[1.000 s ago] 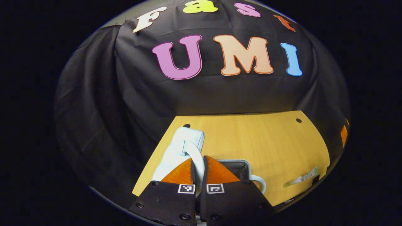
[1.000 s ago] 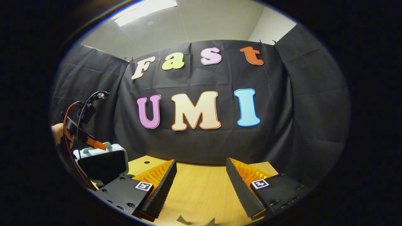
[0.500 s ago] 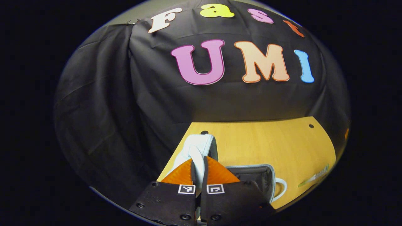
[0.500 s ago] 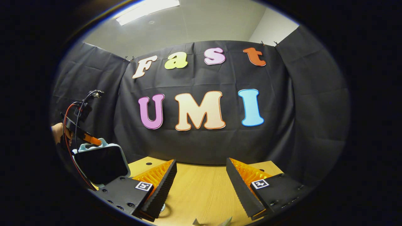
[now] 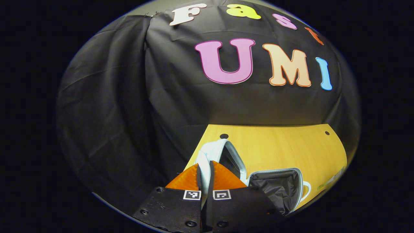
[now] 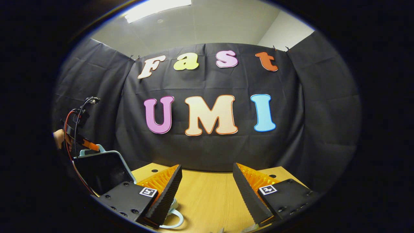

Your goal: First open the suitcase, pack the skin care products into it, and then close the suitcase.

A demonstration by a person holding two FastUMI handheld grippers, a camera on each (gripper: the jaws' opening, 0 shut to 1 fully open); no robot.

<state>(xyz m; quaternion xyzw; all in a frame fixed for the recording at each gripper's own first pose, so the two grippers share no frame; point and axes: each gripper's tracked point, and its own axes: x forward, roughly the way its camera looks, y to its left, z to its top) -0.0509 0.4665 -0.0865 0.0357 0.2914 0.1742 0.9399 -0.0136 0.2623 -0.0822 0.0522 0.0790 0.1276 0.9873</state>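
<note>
Jaws, left gripper view: both fingers of the left gripper (image 5: 203, 168) pinch the pale handle (image 5: 204, 160) on the suitcase lid (image 5: 223, 155), closed tight on it.
Lid, left gripper view: raised off the base and standing on edge near the table's (image 5: 278, 149) far left corner, its dark inner face turned toward the base.
Base, left gripper view: the suitcase (image 5: 278, 186) lies open by the near edge of the table, black lining showing, a second pale handle (image 5: 305, 189) sticking out on its right side.
Product, left gripper view: a thin tube-like item (image 5: 330, 183) lies at the table's right edge, too small and blurred to tell more.
Jaws, right gripper view: the right gripper (image 6: 207, 191) is spread wide with nothing between its fingers, hanging over bare wood at the near side of the table (image 6: 207, 200).
Suitcase, right gripper view: at the table's left end the lid (image 6: 102, 170) stands tilted up, dark inside facing the camera; the left gripper (image 6: 87, 145) grips its top handle, a hand (image 6: 59, 139) behind it.
Handle, right gripper view: a pale loop (image 6: 173, 220) lies on the wood just under the gripper's left finger.
</note>
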